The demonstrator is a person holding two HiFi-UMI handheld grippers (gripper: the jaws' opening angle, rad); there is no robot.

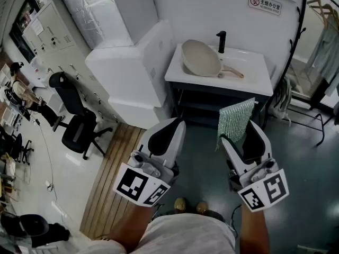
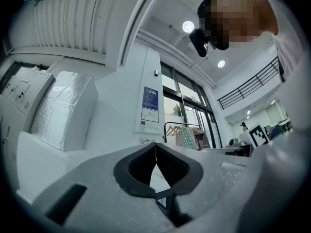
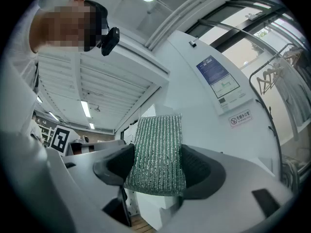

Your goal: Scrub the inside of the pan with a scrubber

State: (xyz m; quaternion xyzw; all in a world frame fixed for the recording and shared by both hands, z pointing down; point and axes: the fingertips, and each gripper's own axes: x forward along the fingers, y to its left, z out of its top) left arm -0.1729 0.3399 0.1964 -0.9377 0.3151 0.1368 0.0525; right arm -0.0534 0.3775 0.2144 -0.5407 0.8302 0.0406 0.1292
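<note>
A beige pan (image 1: 200, 57) with a pale handle lies tilted on the white sink counter (image 1: 254, 75), far ahead of both grippers. A black faucet (image 1: 221, 41) stands just behind it. My right gripper (image 1: 238, 133) is shut on a green mesh scrubber (image 1: 236, 119), which sticks up out of the jaws. In the right gripper view the scrubber (image 3: 158, 144) fills the gap between the dark pads (image 3: 114, 165), and the right gripper (image 3: 158, 168) tilts slightly upward. My left gripper (image 1: 177, 123) is shut with nothing in it. In the left gripper view the left gripper (image 2: 156, 153) has its jaws meeting at a thin seam.
A large white boxy unit (image 1: 130, 70) stands left of the counter. A black office chair (image 1: 77, 118) is further left, and a black coat rack (image 1: 297, 33) with hangers stands at the right. A strip of wooden flooring (image 1: 114, 176) runs below the left gripper. A seated person (image 1: 21, 95) is at the far left.
</note>
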